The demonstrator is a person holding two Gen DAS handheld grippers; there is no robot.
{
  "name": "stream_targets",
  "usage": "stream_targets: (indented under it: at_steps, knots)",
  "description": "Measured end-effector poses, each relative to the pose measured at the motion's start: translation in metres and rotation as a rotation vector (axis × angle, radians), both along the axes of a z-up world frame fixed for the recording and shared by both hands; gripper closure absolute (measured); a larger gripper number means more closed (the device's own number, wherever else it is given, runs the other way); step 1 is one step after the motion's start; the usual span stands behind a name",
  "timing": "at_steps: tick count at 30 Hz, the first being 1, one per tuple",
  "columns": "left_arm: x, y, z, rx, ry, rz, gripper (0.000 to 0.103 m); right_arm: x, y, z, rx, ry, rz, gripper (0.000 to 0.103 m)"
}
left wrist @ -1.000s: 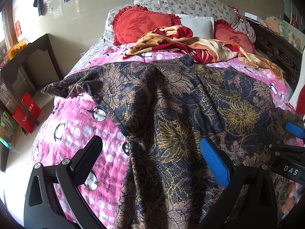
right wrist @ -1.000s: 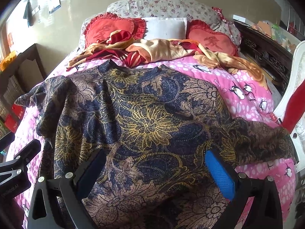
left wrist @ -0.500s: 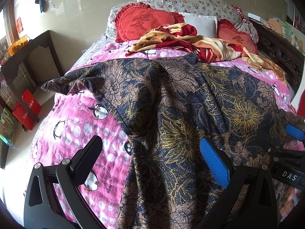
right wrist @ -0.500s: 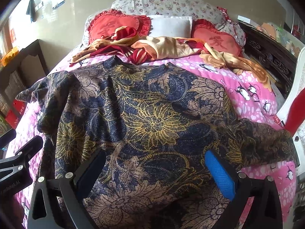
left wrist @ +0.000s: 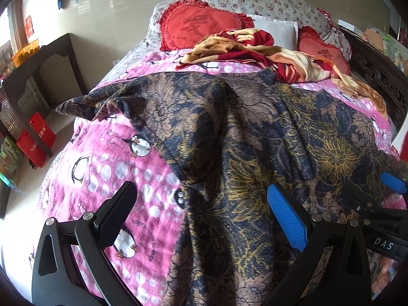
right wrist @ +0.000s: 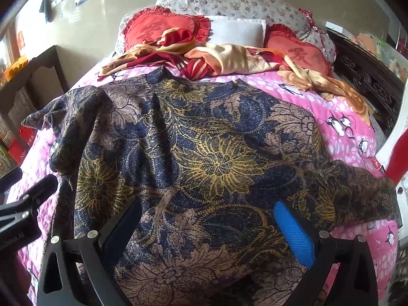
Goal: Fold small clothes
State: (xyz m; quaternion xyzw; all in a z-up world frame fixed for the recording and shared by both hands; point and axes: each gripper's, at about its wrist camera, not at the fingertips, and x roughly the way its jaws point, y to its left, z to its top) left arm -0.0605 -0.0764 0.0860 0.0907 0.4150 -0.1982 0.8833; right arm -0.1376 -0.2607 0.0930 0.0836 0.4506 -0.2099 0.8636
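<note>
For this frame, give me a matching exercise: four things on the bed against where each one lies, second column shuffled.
Things:
1. floral garment
2. white pillow
3. penguin blanket
4. orange-red cloth

Places:
A. between the two red heart cushions
B. spread flat under both open grippers
C. bunched beyond the garment's collar
D. covering the bed beneath the garment

Pairs: 1-B, 2-A, 3-D, 4-C

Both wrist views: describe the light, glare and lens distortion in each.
Left wrist view: daylight from the left glares off the glossy wall; fisheye bends the bed's edges; the floral garment looks sharp, with soft shadows in its folds. Right wrist view: the same wall glare at top left, dark vignette in the corners, and the garment evenly lit.
</note>
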Motion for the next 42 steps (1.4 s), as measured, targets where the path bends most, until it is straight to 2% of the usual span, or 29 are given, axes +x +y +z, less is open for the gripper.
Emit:
stream_targets:
  at_steps: [6, 10, 17, 21, 25, 28, 31, 33, 35, 36, 39, 42]
  knots:
    - [0.039, 0.039, 0.0, -0.025, 0.013, 0.079, 0.0, 0.005, 0.004, -0.004, 0.01, 0.011, 0.019, 0.0]
    - [0.085, 0.081, 0.0, -0.041, 0.018, 0.186, 0.0, 0.009, 0.006, -0.007, 0.026, 0.015, 0.03, 0.0]
    - [0.17, 0.142, -0.01, -0.127, 0.047, 0.374, 0.001, 0.022, 0.013, -0.018, 0.031, 0.044, 0.069, 0.0]
    - [0.207, 0.16, -0.021, -0.197, 0.077, 0.445, 0.001, 0.031, 0.017, -0.024, 0.018, 0.069, 0.096, 0.0]
    - [0.234, 0.178, -0.028, -0.307, 0.067, 0.54, 0.001, 0.038, 0.016, -0.027, 0.021, 0.078, 0.101, 0.0]
    - [0.251, 0.186, -0.037, -0.37, 0.093, 0.598, 0.001, 0.04, 0.012, -0.031, 0.038, 0.086, 0.095, 0.0]
    - [0.264, 0.188, -0.048, -0.42, 0.133, 0.617, 0.018, 0.042, 0.009, -0.036, 0.053, 0.096, 0.087, 0.0]
    - [0.27, 0.185, -0.053, -0.44, 0.18, 0.592, 0.062, 0.042, 0.007, -0.038, 0.059, 0.102, 0.082, 0.0]
    - [0.271, 0.184, -0.052, -0.461, 0.217, 0.553, 0.083, 0.042, 0.005, -0.039, 0.063, 0.103, 0.076, 0.0]
    - [0.268, 0.182, -0.045, -0.455, 0.197, 0.537, 0.09, 0.041, 0.004, -0.04, 0.065, 0.1, 0.073, 0.0]
    - [0.258, 0.177, -0.019, -0.424, 0.12, 0.477, 0.094, 0.039, 0.001, -0.04, 0.074, 0.094, 0.064, 0.0]
    - [0.245, 0.17, 0.014, -0.435, 0.059, 0.403, 0.095, 0.035, -0.001, -0.038, 0.085, 0.084, 0.054, 0.0]
